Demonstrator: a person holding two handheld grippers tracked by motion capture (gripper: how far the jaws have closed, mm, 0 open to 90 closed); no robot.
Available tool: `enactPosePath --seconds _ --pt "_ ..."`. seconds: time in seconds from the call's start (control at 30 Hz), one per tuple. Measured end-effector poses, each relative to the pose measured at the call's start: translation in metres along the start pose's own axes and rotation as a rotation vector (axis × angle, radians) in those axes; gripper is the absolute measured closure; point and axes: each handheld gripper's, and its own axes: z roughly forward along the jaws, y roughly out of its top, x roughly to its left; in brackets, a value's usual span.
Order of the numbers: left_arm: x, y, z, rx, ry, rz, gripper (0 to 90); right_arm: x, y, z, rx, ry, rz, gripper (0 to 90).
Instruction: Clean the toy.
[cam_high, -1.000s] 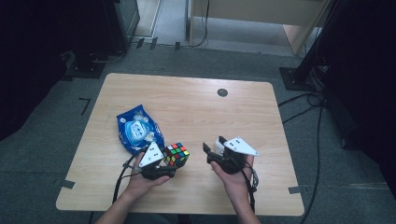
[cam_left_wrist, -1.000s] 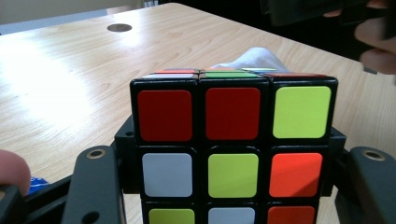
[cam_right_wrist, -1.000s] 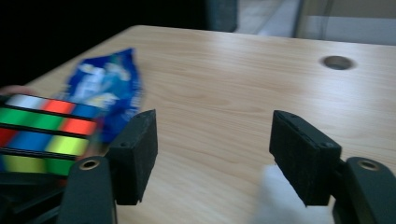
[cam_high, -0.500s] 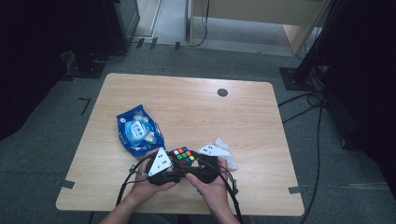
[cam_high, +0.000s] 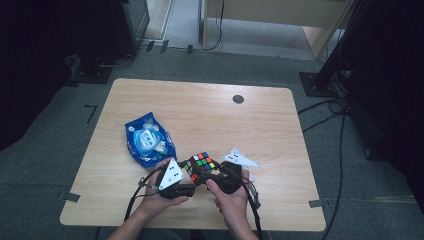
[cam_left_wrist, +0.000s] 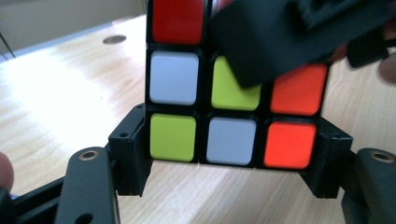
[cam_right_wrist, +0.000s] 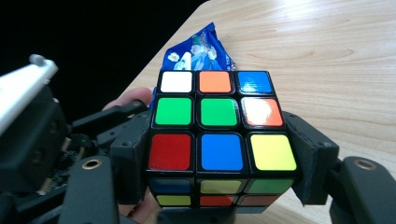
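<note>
cube (cam_high: 201, 163) lower centre, above desk (cam_high: 210, 110) | left tool (cam_left_wrist: 232, 154) and right tool (cam_right_wrist: 219, 158) both clamp it | risk: opposing pulls twist a layer, cube slips, drops

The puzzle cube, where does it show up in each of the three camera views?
High view: puzzle cube at the table's near edge, between the left gripper and right gripper.
Left gripper view: cube centre, between the black jaws.
Right gripper view: cube centre, clamped on both sides.
Shared landmark: blue snack bag, behind the cube in the right gripper view.
</note>
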Motion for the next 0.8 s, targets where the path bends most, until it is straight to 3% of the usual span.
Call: enactPosePath --seconds 0.17,0.57,0.8 --pt "0.0 -0.001 0.0 0.0 -0.001 0.003 32.2 -0.001 -0.002 0.002 0.002 0.008 0.009 34.4" --pt "0.001 -0.001 -0.002 -0.019 -0.008 -0.007 33.9 0.002 -0.003 0.004 0.011 0.013 -0.022 34.3" --pt "0.012 -0.002 -0.005 -0.013 -0.016 -0.054 34.0 -0.002 0.003 0.001 0.016 0.039 -0.06 27.7"
